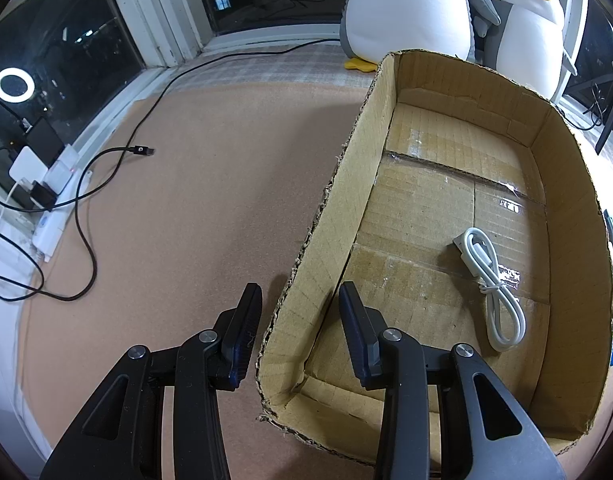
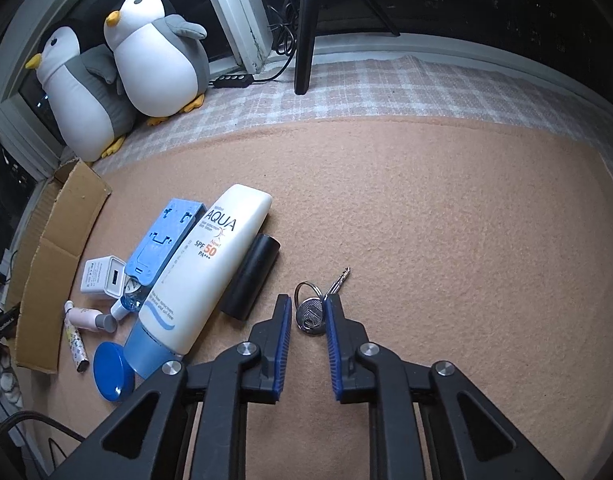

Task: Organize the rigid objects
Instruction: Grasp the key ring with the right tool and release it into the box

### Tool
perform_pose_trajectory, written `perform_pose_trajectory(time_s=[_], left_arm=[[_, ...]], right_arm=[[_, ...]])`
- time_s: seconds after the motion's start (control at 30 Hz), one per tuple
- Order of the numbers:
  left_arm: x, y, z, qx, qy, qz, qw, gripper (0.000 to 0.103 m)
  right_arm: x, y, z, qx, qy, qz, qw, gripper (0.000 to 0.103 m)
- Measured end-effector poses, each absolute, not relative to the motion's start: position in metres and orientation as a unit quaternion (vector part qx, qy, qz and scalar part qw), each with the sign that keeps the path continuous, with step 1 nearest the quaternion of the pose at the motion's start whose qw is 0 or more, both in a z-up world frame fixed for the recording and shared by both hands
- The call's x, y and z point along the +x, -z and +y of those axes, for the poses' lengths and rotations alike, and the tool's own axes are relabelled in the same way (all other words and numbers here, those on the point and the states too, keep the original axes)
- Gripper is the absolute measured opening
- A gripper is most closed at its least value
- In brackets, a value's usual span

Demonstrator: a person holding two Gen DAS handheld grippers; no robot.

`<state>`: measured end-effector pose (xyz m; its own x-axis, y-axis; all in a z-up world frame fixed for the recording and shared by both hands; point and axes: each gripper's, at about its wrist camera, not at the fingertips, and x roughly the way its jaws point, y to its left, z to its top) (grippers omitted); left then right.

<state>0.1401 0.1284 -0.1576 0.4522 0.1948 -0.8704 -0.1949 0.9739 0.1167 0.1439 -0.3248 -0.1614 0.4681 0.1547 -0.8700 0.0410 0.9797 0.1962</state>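
In the left wrist view an open cardboard box (image 1: 334, 184) lies on the tan mat with a coiled white USB cable (image 1: 492, 280) inside. My left gripper (image 1: 300, 292) is open and straddles the box's near left wall without gripping it. In the right wrist view my right gripper (image 2: 308, 304) is open, its fingers on either side of a key on a ring (image 2: 312, 310) that lies on the mat. To the left lie a black cylinder (image 2: 250, 276), a white AQUA sunscreen tube (image 2: 202, 268), a blue holder (image 2: 164, 238), a white charger (image 2: 102, 278), a blue lid (image 2: 112, 372) and small tubes (image 2: 86, 318).
Two plush penguins (image 2: 158, 56) stand by the window. A black cable (image 1: 106, 160) and a power strip (image 1: 54, 216) lie at the left on the mat. A tripod leg (image 2: 304, 28) stands at the back. The box's outer wall (image 2: 54, 256) shows at the left.
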Motion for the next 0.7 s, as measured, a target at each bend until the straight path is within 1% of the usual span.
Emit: perform_pose_trajectory(time_s=[0.1,0.17,0.23,0.5,0.7], left_arm=[[0.140,0.158,0.128,0.000,-0.115,0.511,0.852,0.038],[0.140,0.158,0.128,0.000,-0.115,0.511,0.852,0.038],[0.140,0.158,0.128,0.000,-0.115,0.511,0.852,0.038],[0.141,0.158,0.128,-0.001,-0.115,0.511,0.852,0.038],[0.141,0.158,0.126,-0.003,-0.115,0.510,0.853,0.038]], right_arm=[[0.143,0.161,-0.322,0.087,-0.036,0.515,0.852,0.010],[0.143,0.161,-0.320,0.078,-0.037,0.515,0.853,0.005],[0.143,0.161,-0.317,0.069,-0.037,0.514,0.854,0.002],[0.140,0.152,-0.315,0.057,-0.038,0.502,0.862,0.002],[0.128,0.123,-0.307,0.064,-0.053,0.480,0.873,0.002]])
